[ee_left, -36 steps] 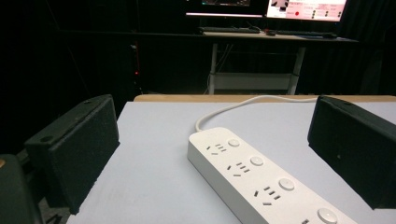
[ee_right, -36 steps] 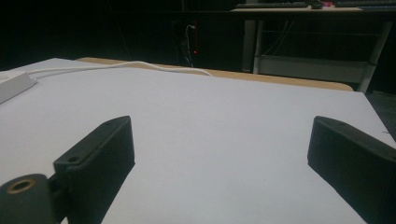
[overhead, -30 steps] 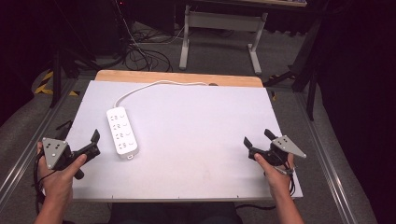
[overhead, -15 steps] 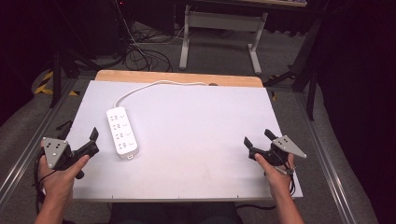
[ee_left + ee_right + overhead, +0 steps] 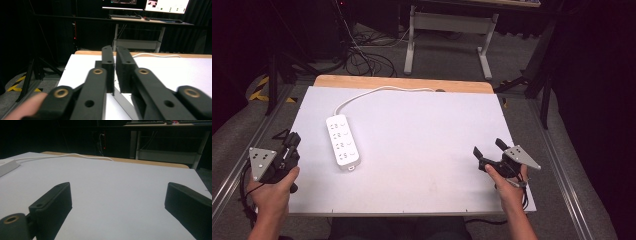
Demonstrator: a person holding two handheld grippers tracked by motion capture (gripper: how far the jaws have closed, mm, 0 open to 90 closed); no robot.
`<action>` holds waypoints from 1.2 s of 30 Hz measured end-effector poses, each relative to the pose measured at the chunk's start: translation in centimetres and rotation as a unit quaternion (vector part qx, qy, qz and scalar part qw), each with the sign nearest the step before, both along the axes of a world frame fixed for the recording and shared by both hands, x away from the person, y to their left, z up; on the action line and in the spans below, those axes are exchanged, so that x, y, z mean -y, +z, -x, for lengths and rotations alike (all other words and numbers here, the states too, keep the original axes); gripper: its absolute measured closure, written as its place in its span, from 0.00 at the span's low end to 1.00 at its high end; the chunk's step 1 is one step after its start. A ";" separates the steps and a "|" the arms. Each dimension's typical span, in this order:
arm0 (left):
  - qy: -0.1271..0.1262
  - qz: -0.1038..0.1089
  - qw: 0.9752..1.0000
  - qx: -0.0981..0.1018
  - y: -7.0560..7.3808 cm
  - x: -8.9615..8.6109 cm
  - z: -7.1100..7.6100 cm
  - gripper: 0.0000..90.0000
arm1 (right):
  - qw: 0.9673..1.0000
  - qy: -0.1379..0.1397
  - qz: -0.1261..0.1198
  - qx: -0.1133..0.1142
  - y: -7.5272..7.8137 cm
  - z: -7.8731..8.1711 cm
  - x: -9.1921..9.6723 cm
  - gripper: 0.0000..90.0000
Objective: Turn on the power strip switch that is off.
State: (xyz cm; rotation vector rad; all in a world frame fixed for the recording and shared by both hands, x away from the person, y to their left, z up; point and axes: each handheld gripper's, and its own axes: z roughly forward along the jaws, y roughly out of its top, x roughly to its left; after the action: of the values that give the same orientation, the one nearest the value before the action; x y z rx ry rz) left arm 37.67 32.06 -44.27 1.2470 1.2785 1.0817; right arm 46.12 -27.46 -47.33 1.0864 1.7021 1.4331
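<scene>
a: start with the big things. one white counter (image 5: 422,150), with a wooden strip along its far edge. on it lies one white power strip (image 5: 343,142), left of centre, long axis running away from the person, four rows of sockets as far as i can count, and one white cord (image 5: 377,91) curling off its far end toward the wooden strip.

b: and the grippers?

a: two. the left gripper (image 5: 289,150) sits at the counter's left edge, near the power strip but apart from it. the right gripper (image 5: 488,148) rests at the near right, well apart from the strip.

b: what has just changed?

a: the left jaws have just been closing. a second ago they stood wide; now, in the left gripper view, the left gripper's two black jaws sit together with only a sliver of gap and nothing between them. neither hand has shifted place.

b: the right ones?

a: the right jaws stand wide apart, empty, over bare counter.

b: meaning?

a: i'd judge it a test squeeze before starting. the strip lies untouched, so no grasp is made yet.
</scene>
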 end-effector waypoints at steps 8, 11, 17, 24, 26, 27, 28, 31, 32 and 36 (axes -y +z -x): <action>-0.019 -0.015 1.000 -0.017 0.3 -0.5 0.2 1.00 | 1.000 0.003 0.000 0.000 0.0 -0.1 -0.1 0.09; -0.016 -0.019 1.000 -0.014 0.4 -0.5 0.0 1.00 | 1.000 0.008 0.005 -0.002 0.0 -0.1 -0.1 0.09; -0.031 -0.017 0.999 -0.036 0.2 -0.6 -0.8 1.00 | 1.000 0.014 0.003 -0.001 0.2 0.0 -0.3 0.11; -0.053 -0.055 0.995 -0.067 1.0 0.0 -2.7 1.00 | 1.000 0.010 -0.001 -0.002 0.2 0.0 -0.4 0.09; -0.059 -0.058 0.993 -0.084 1.1 0.2 -3.2 1.00 | 1.000 0.009 -0.002 -0.003 0.2 -0.1 -0.3 0.08; -0.059 -0.058 0.993 -0.084 1.1 0.2 -3.2 1.00 | 1.000 0.008 -0.001 -0.003 0.1 -0.1 -0.2 0.08; -0.066 -0.055 0.992 -0.091 1.2 0.4 -3.5 1.00 | 1.000 0.007 -0.003 -0.005 0.1 -0.1 -0.3 0.08; -0.084 -0.068 0.989 -0.100 1.5 1.1 -4.3 1.00 | 1.000 0.008 -0.002 -0.005 0.1 -0.1 -0.3 0.08; -0.091 -0.072 0.988 -0.103 1.6 1.4 -4.5 1.00 | 1.000 0.011 -0.001 -0.003 0.1 -0.1 -0.3 0.08; -0.114 -0.106 0.981 -0.115 1.9 2.7 -5.1 1.00 | 1.000 0.009 -0.005 -0.001 0.2 0.1 -0.3 0.07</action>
State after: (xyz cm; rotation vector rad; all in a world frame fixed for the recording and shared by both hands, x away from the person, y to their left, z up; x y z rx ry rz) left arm 42.79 29.31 -42.40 1.6758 1.1752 0.9456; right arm 46.04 -27.15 -47.14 1.0806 1.7127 1.4537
